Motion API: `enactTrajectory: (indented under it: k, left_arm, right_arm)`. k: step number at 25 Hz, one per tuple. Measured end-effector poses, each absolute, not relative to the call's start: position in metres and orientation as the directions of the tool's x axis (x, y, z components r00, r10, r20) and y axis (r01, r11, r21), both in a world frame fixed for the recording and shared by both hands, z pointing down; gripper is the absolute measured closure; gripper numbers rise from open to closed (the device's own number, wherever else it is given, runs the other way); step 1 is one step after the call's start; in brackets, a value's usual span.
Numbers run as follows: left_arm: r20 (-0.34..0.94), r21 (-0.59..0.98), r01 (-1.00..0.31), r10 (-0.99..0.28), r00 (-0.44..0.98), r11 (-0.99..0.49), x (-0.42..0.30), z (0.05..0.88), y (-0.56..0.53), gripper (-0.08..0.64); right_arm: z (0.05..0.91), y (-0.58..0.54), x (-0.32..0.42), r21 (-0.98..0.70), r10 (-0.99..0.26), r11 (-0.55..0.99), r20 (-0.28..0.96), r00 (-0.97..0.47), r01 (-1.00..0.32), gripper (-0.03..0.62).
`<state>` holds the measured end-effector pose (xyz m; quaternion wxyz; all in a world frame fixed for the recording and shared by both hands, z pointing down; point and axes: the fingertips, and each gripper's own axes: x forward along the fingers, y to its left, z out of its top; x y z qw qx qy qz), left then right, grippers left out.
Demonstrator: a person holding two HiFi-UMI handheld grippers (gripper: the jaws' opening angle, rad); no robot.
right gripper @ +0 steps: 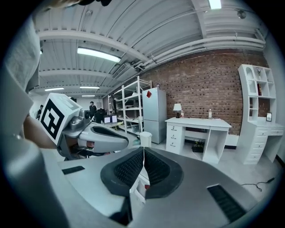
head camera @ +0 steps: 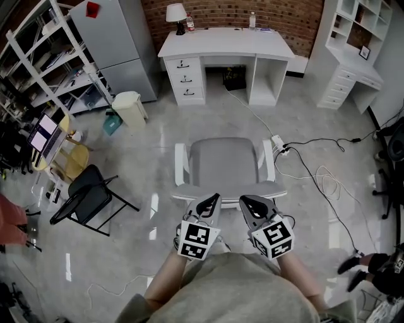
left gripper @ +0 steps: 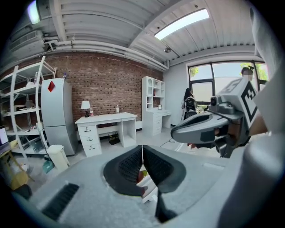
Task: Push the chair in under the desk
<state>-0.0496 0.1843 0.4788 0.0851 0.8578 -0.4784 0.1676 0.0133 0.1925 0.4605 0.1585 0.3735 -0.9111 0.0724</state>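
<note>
Fingers (left gripper: 127,167) clenched on nothing, the left gripper (head camera: 213,200) and right gripper (head camera: 247,202) sit side by side. The white three-drawer desk (head camera: 226,39) stands against a red brick wall (head camera: 278,16). The grey-seated, white-armed chair (head camera: 227,163) stands well apart from it, facing its kneehole, back edge just beside both grippers.

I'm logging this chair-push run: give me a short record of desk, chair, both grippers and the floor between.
desk: white, against brick wall
chair: grey seat, white arms, on open floor, short of desk
left gripper: fingers shut, empty, at chair's back
right gripper: fingers shut, empty, at chair's back
floor between: cable runs from desk to power strip
</note>
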Motion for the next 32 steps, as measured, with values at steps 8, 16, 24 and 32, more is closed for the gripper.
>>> enactTrajectory:
  k: [8,16,24,32]
  left_arm:
    - [0.452,-0.063,-0.789,-0.722,0.523,-0.611,-0.054,0.507,0.177,0.528]
    - [0.602,-0.2,-0.598,-0.579,0.55,-0.776,-0.045,0.534,0.178,0.363]
    - [0.704,-0.282,-0.415,-0.481,0.522,-0.865,-0.04,0.556,0.181,0.35]
    - [0.771,-0.299,-0.289,-0.409,0.488,-0.909,-0.038,0.575,0.18,0.35]
  right_arm:
    - [0.481,0.186,0.01,0.089,-0.624,0.743,0.449,-0.64,-0.663,0.583]
    - [0.5,0.18,0.01,0.172,-0.565,0.797,0.549,-0.616,-0.578,0.5]
    - [0.519,0.178,0.01,0.258,-0.503,0.852,0.647,-0.573,-0.456,0.488]
    - [0.543,0.182,0.011,0.283,-0.41,0.908,0.747,-0.524,-0.308,0.488]
